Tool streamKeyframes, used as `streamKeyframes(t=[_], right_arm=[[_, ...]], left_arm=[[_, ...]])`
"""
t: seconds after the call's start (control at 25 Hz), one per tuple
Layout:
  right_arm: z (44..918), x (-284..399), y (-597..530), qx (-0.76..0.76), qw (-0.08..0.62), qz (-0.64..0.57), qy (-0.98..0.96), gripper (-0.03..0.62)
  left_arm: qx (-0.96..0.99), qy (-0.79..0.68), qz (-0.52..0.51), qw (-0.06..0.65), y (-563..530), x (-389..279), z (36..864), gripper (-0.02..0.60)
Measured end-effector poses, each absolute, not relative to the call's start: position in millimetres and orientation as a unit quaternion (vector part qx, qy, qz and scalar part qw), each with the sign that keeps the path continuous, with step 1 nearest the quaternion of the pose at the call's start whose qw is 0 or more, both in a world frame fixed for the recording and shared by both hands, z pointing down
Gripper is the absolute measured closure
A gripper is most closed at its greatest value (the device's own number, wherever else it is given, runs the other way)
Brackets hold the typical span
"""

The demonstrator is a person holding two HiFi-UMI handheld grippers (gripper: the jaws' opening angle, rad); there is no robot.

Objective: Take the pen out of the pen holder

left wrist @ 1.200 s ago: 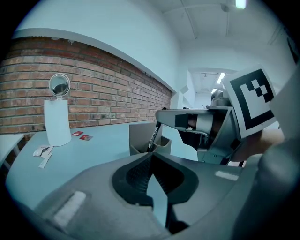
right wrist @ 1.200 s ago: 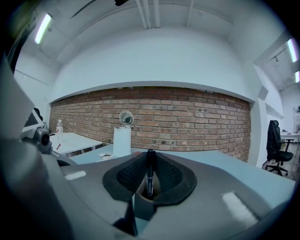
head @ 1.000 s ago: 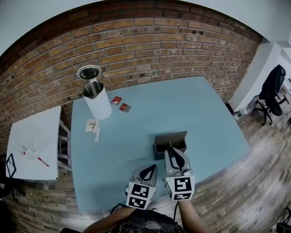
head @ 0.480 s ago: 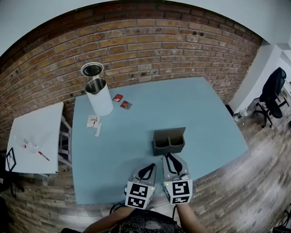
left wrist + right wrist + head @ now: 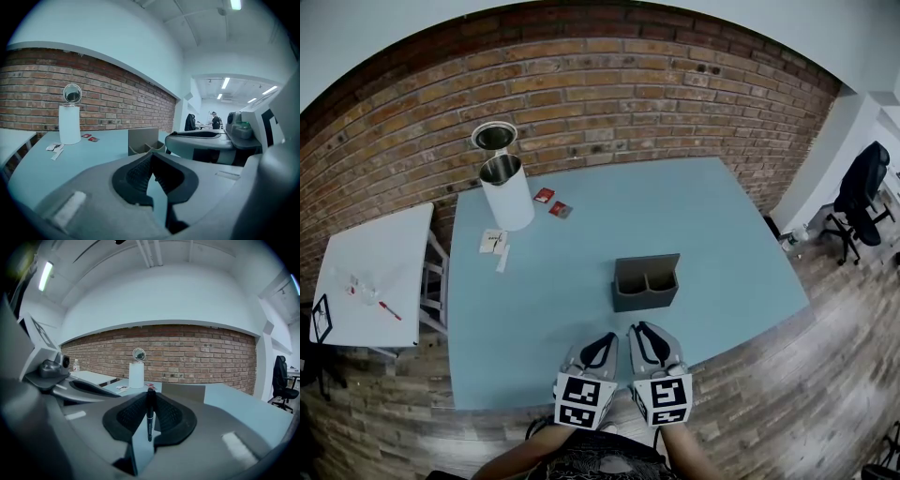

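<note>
The grey two-compartment pen holder (image 5: 646, 281) stands near the middle of the blue table (image 5: 731, 234); its compartments look empty from above. My right gripper (image 5: 643, 330) hovers just in front of it, near the table's front edge. In the right gripper view this gripper (image 5: 150, 395) is shut on a black pen (image 5: 149, 420), which stands upright between the pads, with the pen holder (image 5: 183, 391) behind it. My left gripper (image 5: 601, 342) sits beside the right one. In the left gripper view it (image 5: 151, 158) is shut with nothing in it, and the pen holder (image 5: 143, 140) is ahead.
A white bin (image 5: 508, 195) with its round lid up stands at the table's far left corner. Red packets (image 5: 553, 202) and paper slips (image 5: 493, 243) lie close to it. A white side table (image 5: 370, 277) is to the left, an office chair (image 5: 862, 183) to the far right.
My right gripper has pulled back from the pen holder toward the front edge with the pen in it. The left gripper has stayed beside it.
</note>
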State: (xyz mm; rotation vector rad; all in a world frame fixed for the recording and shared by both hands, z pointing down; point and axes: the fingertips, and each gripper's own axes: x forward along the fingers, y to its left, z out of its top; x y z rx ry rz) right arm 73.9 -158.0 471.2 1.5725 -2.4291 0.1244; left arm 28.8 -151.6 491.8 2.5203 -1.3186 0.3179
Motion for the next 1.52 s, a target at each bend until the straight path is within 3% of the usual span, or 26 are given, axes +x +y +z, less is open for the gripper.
streamKeyframes(t=[1.52], right_arm=[[482.7,82.0,-108.1,0.509,0.131,0.053,-0.849,0.539]], left_arm=[[0.866,-0.47,0.112,0.127,-112.7,43.9,486.7,0.577]])
